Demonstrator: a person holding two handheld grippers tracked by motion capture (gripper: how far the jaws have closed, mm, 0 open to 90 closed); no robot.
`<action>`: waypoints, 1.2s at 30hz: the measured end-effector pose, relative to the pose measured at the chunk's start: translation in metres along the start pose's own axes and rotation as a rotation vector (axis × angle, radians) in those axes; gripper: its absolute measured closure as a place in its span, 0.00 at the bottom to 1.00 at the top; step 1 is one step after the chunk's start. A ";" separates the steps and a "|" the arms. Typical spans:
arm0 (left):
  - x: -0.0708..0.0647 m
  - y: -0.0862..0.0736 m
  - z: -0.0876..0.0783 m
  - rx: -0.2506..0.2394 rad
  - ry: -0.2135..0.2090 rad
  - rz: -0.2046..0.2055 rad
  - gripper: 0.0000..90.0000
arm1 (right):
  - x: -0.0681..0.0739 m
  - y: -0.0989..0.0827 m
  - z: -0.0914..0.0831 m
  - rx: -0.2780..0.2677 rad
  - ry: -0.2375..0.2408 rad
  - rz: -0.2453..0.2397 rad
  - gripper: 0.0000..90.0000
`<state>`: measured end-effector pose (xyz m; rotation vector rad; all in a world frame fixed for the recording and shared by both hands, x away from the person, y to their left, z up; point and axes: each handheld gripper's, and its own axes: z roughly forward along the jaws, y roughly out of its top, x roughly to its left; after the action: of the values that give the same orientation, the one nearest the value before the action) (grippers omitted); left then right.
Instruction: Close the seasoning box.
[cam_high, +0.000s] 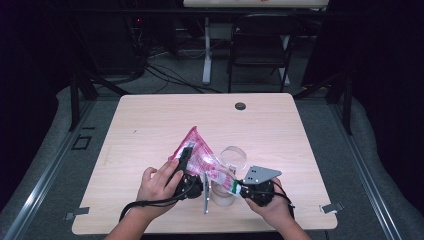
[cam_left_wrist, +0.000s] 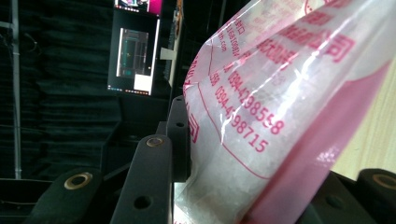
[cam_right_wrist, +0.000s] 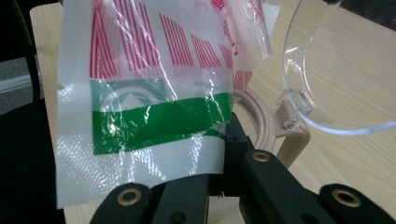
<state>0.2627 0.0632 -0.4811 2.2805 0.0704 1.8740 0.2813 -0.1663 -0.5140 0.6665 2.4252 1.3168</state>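
Near the tabletop's (cam_high: 150, 120) front edge, both grippers' fingers clench the pink bag (cam_high: 197, 152); next comes tipping it into the clear jar (cam_high: 226, 175).

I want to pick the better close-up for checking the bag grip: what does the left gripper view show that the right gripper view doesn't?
Left gripper view: red printed digits on the bag's pink side, and a lit screen in the dark room behind. Right gripper view: the bag's green band and red stripes, the clear lid hinged open on the beige-rimmed container, and the table. Both: the plastic bag pinched between that gripper's own black jaws.
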 end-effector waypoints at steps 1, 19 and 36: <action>0.000 0.000 0.000 0.006 -0.008 -0.005 0.78 | 0.000 0.000 0.000 0.000 -0.001 0.000 1.00; -0.008 -0.009 0.003 0.020 -0.064 -0.079 0.79 | -0.001 0.003 -0.003 -0.023 -0.003 0.013 1.00; -0.012 -0.023 0.004 0.030 -0.159 -0.224 0.79 | 0.002 0.011 -0.002 -0.056 0.002 0.011 1.00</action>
<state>0.2657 0.0833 -0.4975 2.3227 0.3191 1.5886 0.2817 -0.1620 -0.5038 0.6646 2.3802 1.3847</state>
